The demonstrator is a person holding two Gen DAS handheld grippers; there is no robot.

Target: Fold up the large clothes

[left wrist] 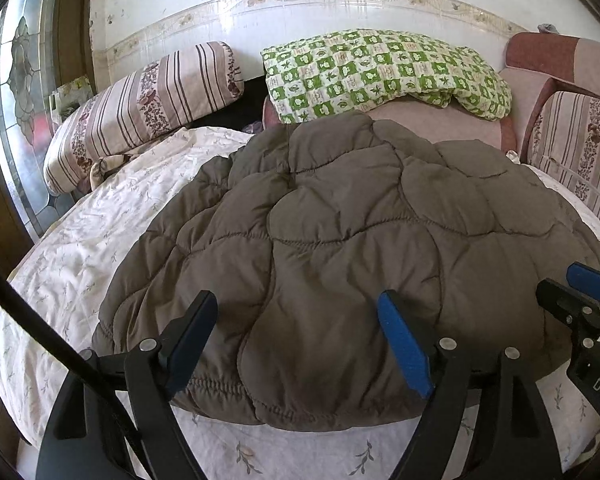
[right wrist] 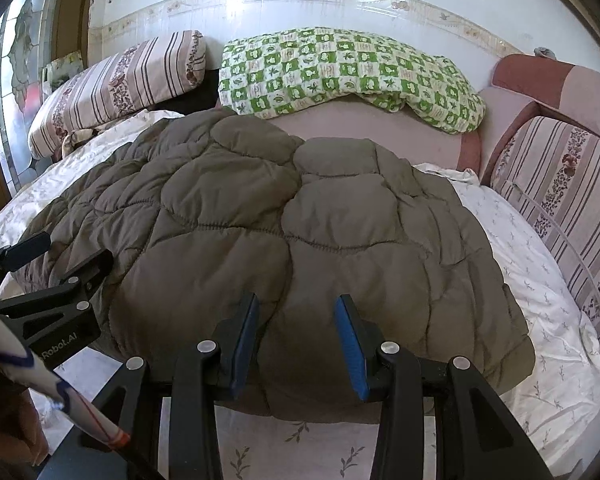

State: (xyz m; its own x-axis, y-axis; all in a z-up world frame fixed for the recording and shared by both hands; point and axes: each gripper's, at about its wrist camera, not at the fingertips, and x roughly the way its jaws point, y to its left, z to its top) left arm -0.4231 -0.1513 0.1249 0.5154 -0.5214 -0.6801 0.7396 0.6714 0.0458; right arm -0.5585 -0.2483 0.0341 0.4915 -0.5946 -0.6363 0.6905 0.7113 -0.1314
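Note:
A brown quilted puffer jacket (left wrist: 320, 220) (right wrist: 260, 220) lies spread on the white flowered bedsheet (left wrist: 80, 248) (right wrist: 540, 300). Its near hem faces both grippers. My left gripper (left wrist: 298, 316) stands wide open over the hem's left half, its pads apart from the fabric bulging between them. In the right wrist view this gripper (right wrist: 56, 258) shows at the left edge. My right gripper (right wrist: 296, 320) hovers over the hem's right half with its jaws partly apart. Jacket fabric lies between the pads with no pinch showing. It also appears at the left wrist view's right edge as the right gripper (left wrist: 576, 292).
A green checked quilt (left wrist: 380, 68) (right wrist: 340, 72) lies at the bed's far side on a pink cushion. Striped pillows (left wrist: 140, 108) (right wrist: 560, 184) sit at the far left and right. A stained-glass window (left wrist: 20, 80) is on the left. A white tiled wall stands behind.

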